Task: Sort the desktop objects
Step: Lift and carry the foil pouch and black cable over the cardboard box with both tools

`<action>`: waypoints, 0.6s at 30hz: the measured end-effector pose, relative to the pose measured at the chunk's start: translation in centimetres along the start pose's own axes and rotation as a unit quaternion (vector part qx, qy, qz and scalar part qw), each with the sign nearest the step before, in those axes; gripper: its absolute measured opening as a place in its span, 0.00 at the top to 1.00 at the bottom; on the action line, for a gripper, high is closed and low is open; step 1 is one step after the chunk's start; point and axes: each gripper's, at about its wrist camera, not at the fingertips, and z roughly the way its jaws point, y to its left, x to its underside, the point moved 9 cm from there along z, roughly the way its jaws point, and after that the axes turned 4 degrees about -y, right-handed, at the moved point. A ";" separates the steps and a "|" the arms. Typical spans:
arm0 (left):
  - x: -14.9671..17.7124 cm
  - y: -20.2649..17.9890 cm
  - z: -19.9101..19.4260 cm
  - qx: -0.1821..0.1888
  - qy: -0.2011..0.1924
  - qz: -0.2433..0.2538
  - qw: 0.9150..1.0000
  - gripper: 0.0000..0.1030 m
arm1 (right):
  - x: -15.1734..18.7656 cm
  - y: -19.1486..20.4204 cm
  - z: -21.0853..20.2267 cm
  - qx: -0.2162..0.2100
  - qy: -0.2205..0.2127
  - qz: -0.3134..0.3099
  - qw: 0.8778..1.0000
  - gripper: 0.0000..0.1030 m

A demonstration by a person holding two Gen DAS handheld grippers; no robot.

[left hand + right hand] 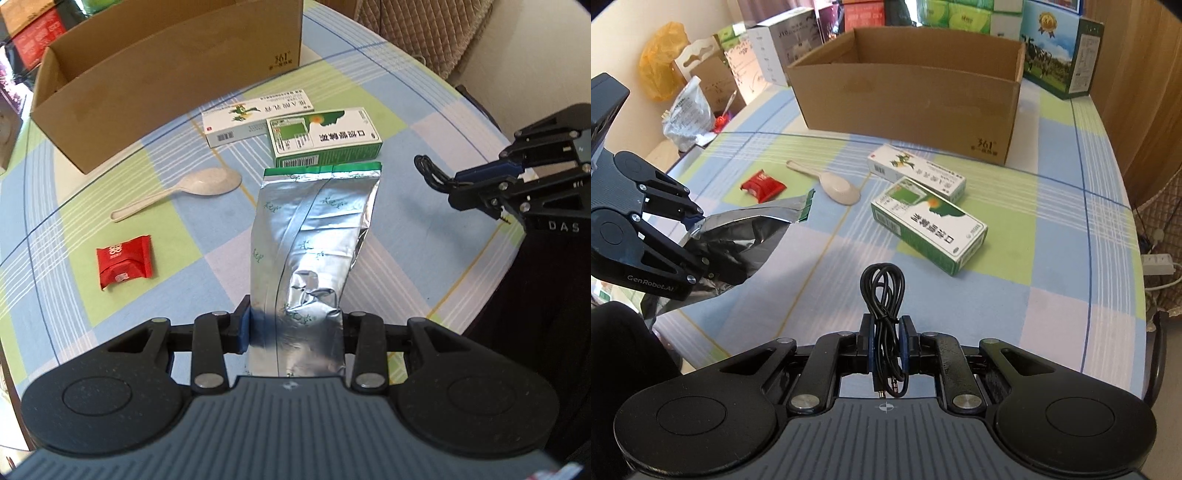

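The left gripper (295, 328) is clamped on a foil pouch (314, 236), the right gripper (885, 343) on a coiled black cable (882, 291). The open cardboard box (908, 99) lies straight ahead of both across the table (1071, 258), nearer the right gripper.

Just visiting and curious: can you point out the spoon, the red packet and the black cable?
spoon (212, 181): left wrist view, on its bowl.
red packet (123, 260): left wrist view, middle of the wrapper.
black cable (882, 286): right wrist view, on the coiled loop above the right tool.
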 end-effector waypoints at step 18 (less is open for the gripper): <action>-1.6 1.6 -3.7 -0.017 -0.031 -0.050 0.998 0.68 | -1.4 0.5 -1.7 0.001 -0.021 -0.007 1.000 0.90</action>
